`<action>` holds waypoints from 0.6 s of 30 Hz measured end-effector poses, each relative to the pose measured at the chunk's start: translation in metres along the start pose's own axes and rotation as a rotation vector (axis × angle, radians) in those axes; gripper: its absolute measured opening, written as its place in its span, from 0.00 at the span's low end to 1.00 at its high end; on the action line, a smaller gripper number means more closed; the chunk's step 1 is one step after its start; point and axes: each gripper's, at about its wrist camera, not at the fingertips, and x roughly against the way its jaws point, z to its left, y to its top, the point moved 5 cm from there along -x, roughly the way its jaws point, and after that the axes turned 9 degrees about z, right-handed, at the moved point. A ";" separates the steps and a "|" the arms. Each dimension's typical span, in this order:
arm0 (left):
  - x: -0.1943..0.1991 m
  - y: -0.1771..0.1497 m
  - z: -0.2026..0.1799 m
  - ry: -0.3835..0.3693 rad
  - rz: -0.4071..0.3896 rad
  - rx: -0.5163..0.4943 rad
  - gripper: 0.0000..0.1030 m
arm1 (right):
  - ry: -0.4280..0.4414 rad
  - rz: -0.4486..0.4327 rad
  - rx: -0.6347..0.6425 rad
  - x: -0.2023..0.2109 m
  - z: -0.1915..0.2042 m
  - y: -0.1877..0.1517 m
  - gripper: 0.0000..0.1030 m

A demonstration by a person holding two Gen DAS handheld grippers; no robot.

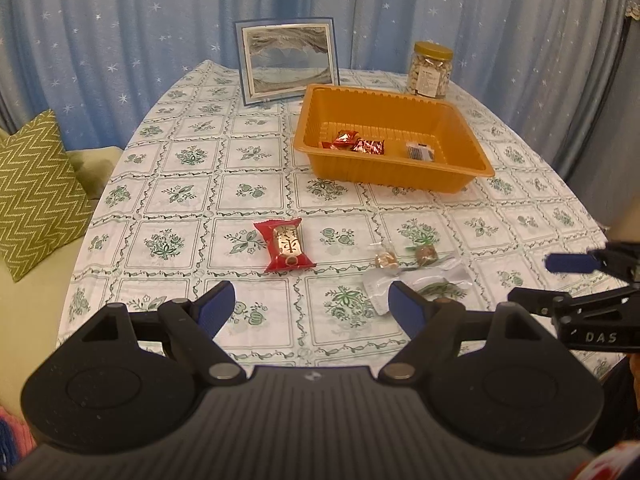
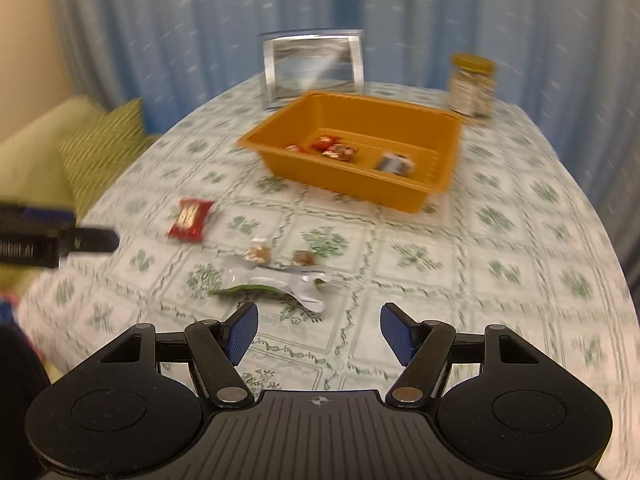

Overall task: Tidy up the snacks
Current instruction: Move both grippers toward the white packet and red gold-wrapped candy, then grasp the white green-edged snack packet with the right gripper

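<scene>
Cushions in a green zigzag pattern are being shown at the far left, propped on a sofa beside the table. Next, the left gripper is being held low over the near edge of the table; its blue fingers are being kept wide apart and nothing is being gripped between them. Ahead of it, a red wrapped snack is lying flat on the tablecloth. To its right, two small clear-wrapped candies are lying side by side, and just in front of them a white and green wrapper is lying crumpled. Farther back, a framed picture is being displayed upright, and to its right an orange tray is being used to hold red wrapped candies and a dark striped packet. Behind the tray a jar with a gold lid is standing. At the far right, the right gripper is being held over the near edge too, fingers spread apart and gripping nothing; its view is being blurred.
</scene>
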 end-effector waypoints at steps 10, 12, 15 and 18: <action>-0.028 0.017 0.013 -0.019 0.046 -0.085 0.80 | 0.070 0.066 0.482 -0.060 0.028 0.013 0.65; -0.034 0.020 0.015 -0.023 0.058 -0.113 0.80 | 0.074 0.085 0.575 -0.071 0.033 0.013 0.61; -0.041 0.024 0.016 -0.023 0.074 -0.165 0.80 | 0.075 0.110 0.671 -0.087 0.037 0.016 0.53; -0.048 0.026 0.017 -0.018 0.085 -0.209 0.80 | 0.086 0.129 0.729 -0.101 0.041 0.021 0.48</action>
